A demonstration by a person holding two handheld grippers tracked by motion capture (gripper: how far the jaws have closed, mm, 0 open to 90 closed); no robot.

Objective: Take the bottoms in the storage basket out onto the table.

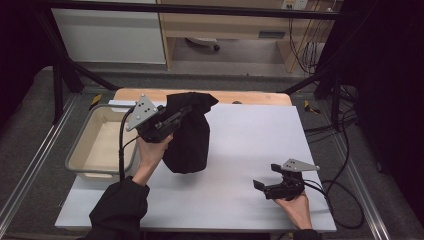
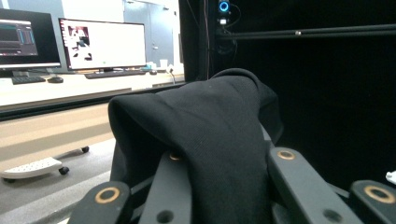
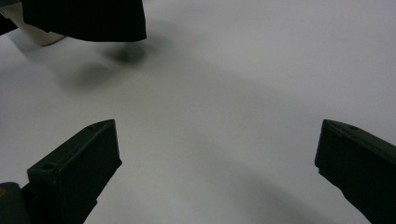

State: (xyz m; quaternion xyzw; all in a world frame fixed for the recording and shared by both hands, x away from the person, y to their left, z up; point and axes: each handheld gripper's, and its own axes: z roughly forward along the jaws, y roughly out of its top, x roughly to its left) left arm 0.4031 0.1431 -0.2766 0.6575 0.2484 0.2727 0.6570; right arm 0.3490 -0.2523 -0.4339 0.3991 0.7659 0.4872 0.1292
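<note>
Black cloth (image 1: 187, 132) hangs clenched in my left gripper (image 1: 172, 120) just right of the bin (image 1: 82, 150), my right gripper (image 1: 263, 186) idling with jaws spread, so next I'd judge a lowering into that bin.

Left gripper (image 1: 172, 120): black body, grey three-cornered plate with dark screw holes, black cable trailing past the bin (image 1: 80, 145). Brass-ringed pivots on its black arms. Right gripper (image 1: 262, 186): same black build, grey plate, black cable. Both sleeves black.

One black garment (image 1: 187, 132), one white bin (image 1: 102, 142) — two grippers.
</note>
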